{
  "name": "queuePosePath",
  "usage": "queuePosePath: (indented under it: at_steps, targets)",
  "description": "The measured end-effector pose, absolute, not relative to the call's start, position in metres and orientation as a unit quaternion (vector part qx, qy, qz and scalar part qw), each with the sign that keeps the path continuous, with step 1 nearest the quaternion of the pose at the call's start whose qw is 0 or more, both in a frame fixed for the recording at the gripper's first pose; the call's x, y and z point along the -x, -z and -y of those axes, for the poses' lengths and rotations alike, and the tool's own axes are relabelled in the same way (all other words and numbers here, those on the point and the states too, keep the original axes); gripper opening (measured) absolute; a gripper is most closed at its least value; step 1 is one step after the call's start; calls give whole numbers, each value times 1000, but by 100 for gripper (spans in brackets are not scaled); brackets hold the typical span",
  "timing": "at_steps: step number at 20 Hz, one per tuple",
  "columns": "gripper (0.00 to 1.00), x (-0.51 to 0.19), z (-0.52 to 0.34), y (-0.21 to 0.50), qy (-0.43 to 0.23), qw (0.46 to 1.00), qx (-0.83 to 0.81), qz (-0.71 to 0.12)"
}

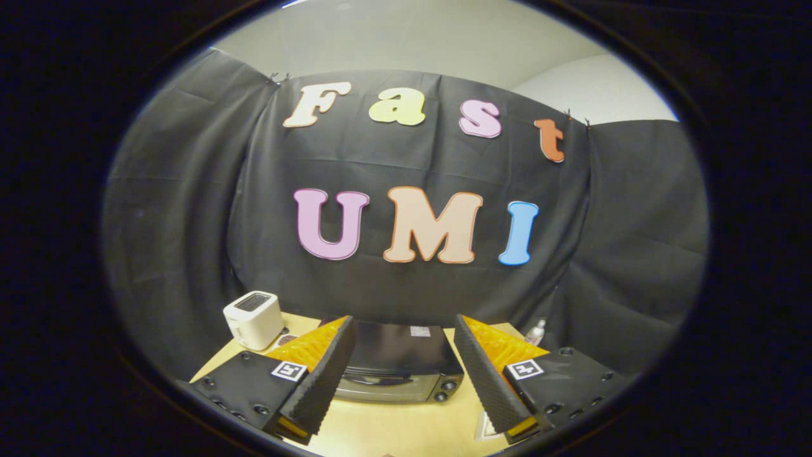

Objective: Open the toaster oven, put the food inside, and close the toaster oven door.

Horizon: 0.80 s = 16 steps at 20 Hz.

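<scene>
Right now your gripper [401, 346] fingers stand wide apart, holding nothing. Beyond them the black toaster oven [398, 368] sits on the table [393, 428], door shut, with a white toaster [254, 319] beside it.

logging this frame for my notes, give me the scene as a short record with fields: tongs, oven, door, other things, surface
tongs: open, fingers apart, holding nothing
oven: black toaster oven just ahead of the tongs, seen between the fingers
door: looks closed, handle across the front
knobs: two on the oven's front, beside the door
other things: white pop-up toaster beyond the left finger; small bottle beyond the right finger
surface: light wooden table
food: cannot tell
</scene>
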State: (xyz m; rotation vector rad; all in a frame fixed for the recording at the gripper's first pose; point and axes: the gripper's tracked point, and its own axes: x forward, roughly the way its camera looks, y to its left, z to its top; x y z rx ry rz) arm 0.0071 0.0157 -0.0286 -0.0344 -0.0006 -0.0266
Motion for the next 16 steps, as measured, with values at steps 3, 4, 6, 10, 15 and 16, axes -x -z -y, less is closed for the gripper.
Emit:
queuePosePath:
  at_steps: [3, 4, 6, 10, 15, 16]
  targets:
    - [98, -18, -13, 56, 17, 1000, 2, 9]
    - [98, -23, -11, 72, 20, 1000, -3, 4]
    - [98, -37, -8, 105, 30, 999, -7, -12]
    - [98, -74, -20, 154, 39, 999, -24, -1]
    - [98, -122, -45, 210, 23, 998, -52, 4]
    - [98, -128, -44, 219, 29, 998, -50, 0]
